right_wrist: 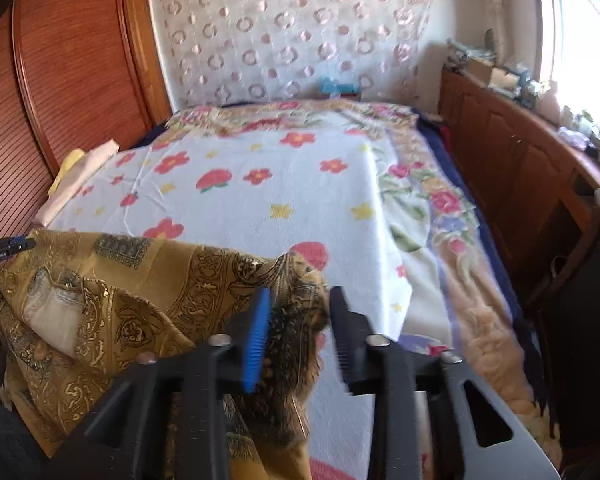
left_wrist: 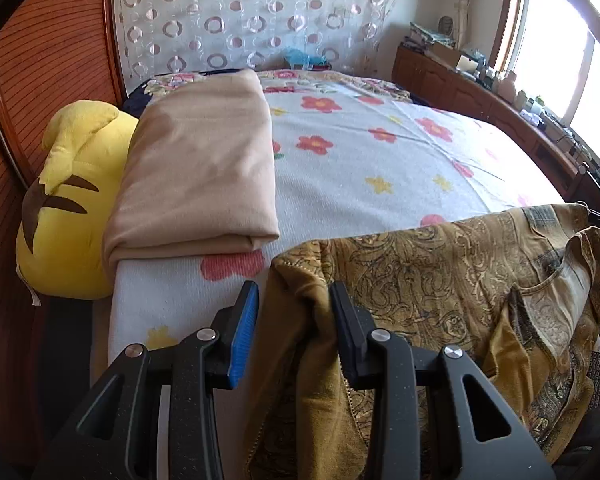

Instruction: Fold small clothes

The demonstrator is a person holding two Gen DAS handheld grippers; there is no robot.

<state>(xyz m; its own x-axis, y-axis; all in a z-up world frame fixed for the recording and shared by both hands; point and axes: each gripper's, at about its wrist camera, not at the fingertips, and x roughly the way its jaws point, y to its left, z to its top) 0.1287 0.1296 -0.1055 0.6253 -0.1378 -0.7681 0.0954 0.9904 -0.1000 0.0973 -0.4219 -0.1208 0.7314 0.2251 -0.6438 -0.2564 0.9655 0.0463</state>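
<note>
A golden-brown patterned garment (left_wrist: pixel 440 280) lies spread over the near edge of the bed, on the white floral sheet (left_wrist: pixel 360 176). One corner of it runs between the fingers of my left gripper (left_wrist: pixel 294 300). The jaws stand apart, and a strip of sheet shows between the blue pad (left_wrist: pixel 246 332) and the cloth. In the right wrist view the other end of the garment (right_wrist: pixel 148 300) lies bunched between the fingers of my right gripper (right_wrist: pixel 300 308). It brushes the blue pad (right_wrist: pixel 256 340), with a narrow gap at the black finger. Neither gripper clamps the cloth.
A folded beige blanket (left_wrist: pixel 196 168) and a yellow plush toy (left_wrist: pixel 72 200) lie at the bed's left side by a wooden wardrobe (left_wrist: pixel 40 64). A low wooden cabinet (right_wrist: pixel 520 168) with clutter runs along the right under the window. White sheet (right_wrist: pixel 280 188) stretches beyond the garment.
</note>
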